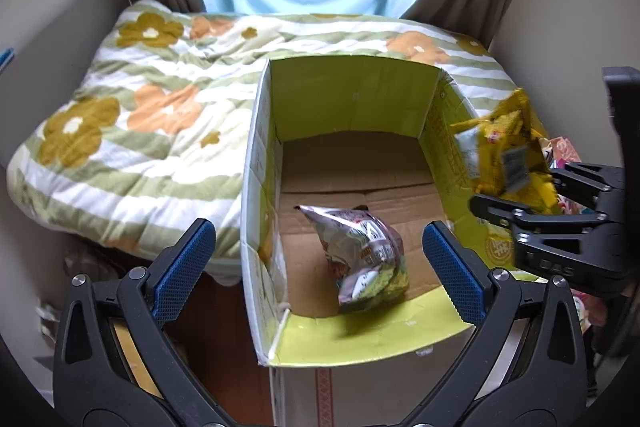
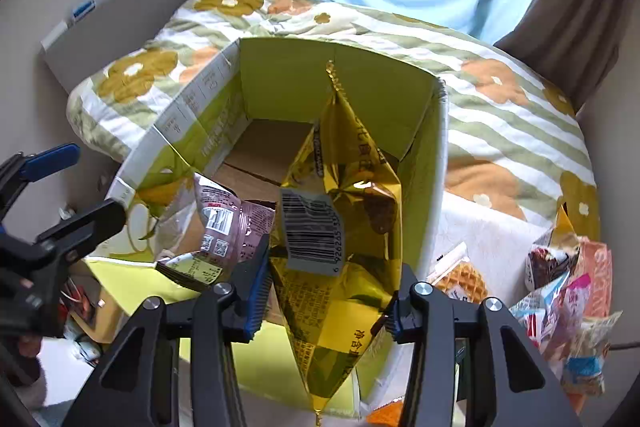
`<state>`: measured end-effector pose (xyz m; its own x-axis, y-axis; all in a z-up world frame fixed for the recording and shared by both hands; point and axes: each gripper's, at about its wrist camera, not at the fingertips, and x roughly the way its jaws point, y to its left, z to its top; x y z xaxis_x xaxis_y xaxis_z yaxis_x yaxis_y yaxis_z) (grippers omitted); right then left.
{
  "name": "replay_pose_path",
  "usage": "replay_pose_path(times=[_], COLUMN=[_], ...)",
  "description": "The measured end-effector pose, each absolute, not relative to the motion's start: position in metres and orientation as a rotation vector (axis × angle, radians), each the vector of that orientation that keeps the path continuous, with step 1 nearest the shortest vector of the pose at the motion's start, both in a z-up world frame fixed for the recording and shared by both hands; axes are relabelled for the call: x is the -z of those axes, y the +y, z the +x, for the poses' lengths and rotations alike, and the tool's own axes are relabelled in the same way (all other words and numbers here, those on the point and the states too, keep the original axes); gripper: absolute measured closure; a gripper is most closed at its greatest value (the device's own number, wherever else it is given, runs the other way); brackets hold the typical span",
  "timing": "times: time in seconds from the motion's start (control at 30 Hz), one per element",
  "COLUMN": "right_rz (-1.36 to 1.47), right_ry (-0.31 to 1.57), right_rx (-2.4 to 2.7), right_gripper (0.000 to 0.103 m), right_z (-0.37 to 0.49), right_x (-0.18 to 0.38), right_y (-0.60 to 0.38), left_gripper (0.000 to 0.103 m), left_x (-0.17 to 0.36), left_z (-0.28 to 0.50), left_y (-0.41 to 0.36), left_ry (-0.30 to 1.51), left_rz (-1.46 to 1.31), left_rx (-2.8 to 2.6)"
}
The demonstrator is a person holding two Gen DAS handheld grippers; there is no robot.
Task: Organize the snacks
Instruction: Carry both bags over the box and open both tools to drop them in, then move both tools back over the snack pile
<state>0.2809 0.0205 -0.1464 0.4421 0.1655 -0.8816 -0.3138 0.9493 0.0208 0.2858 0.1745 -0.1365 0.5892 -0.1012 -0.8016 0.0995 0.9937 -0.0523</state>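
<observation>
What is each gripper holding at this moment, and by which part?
The right gripper pinches the yellow snack bag across its middle, over the cardboard box. The left gripper is open and empty, above the silver snack bag lying inside.

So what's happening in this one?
A person is sorting snacks into a cardboard box beside a bed. The right gripper is shut on a yellow snack bag and holds it over the box. The left gripper is open and empty above a silver-pink snack packet already lying on the box floor. More snack packets wait outside, to the box's right.
</observation>
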Motion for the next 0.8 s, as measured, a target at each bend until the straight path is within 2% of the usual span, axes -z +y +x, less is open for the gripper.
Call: replay_pose_path(times=[0.03, 0.1, 0.17, 0.2, 0.5, 0.8], right_rz=[-0.157, -0.139, -0.121, -0.121, -0.112, -0.059], right_ry=[1.076, 1.082, 1.058, 1.043, 1.028, 0.966], right_rx=[-0.297, -0.305, -0.324, -0.325, -0.309, -0.291], right_gripper=[0.059, 0.045, 0.004, 0.000, 0.000, 0.000], right_z=[0.282, 0.283, 0.279, 0.277, 0.260, 0.236], right_x=[0.148, 0.151, 0.149, 0.147, 0.141, 0.110], right_y=[0.022, 0.021, 0.021, 0.020, 0.017, 0.005], left_gripper=[0.000, 0.000, 0.000, 0.000, 0.000, 0.000], left_x=[0.137, 0.136, 0.133, 0.132, 0.123, 0.102], left_z=[0.285, 0.283, 0.279, 0.278, 0.268, 0.247], left_y=[0.175, 0.177, 0.179, 0.180, 0.180, 0.174], left_ry=[0.937, 0.938, 0.927, 0.926, 0.918, 0.881], left_rz=[-0.005, -0.004, 0.004, 0.007, 0.014, 0.045], left_rx=[0.112, 0.099, 0.081, 0.078, 0.058, 0.067])
